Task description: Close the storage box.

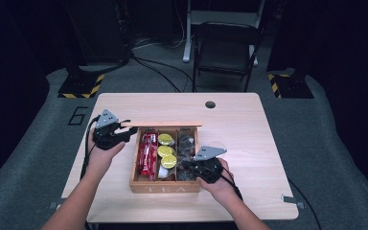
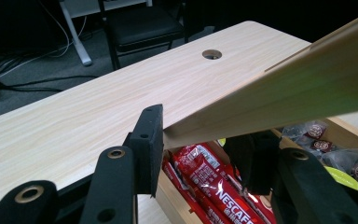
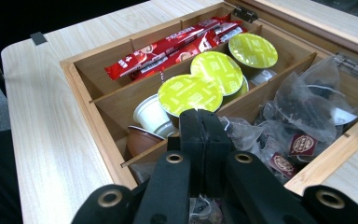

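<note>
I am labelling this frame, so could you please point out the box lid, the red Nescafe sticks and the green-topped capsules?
box lid (image 2: 279, 100), left gripper view, its underside.
red Nescafe sticks (image 3: 168, 49), right gripper view, mid-packet.
green-topped capsules (image 3: 216, 72), right gripper view, middle capsule's foil.

1. Box (image 1: 165, 187) on the table (image 1: 249, 139), near its middle; lid (image 1: 161, 124) raised along the far edge.
2. Left compartment: stick packets (image 1: 147, 153); middle compartment: capsules (image 1: 166, 151); right compartment: tea bags (image 1: 187, 144).
3. Left gripper (image 1: 124, 131) at the lid's left end; right gripper (image 1: 188, 166) over the right compartment's near part.
</note>
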Demonstrator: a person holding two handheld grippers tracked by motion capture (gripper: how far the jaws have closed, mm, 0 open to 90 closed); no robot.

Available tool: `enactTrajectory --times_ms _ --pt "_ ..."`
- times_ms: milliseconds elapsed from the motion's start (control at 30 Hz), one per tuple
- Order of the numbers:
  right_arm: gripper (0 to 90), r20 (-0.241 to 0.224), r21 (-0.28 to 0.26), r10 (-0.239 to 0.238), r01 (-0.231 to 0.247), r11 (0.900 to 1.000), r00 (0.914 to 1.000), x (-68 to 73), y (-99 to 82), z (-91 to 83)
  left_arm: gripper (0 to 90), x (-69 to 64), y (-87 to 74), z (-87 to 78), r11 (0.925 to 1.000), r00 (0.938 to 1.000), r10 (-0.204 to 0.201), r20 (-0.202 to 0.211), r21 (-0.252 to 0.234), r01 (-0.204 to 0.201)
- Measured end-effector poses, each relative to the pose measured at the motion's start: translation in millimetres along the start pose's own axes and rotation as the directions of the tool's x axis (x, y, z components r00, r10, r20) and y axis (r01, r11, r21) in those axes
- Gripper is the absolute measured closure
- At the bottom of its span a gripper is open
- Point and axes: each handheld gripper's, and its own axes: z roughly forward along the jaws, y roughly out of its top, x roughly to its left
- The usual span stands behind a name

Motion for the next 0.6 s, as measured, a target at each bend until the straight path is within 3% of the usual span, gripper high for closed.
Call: enactTrajectory --times_ms 600 --pt "90.0 -0.034 0.017 -0.003 0.003 0.9998 0.9994 -6.4 19.6 -18.9 56.7 1.0 1.2 0.5 1.0 1.0 0.0 0.001 0.001 0.0"
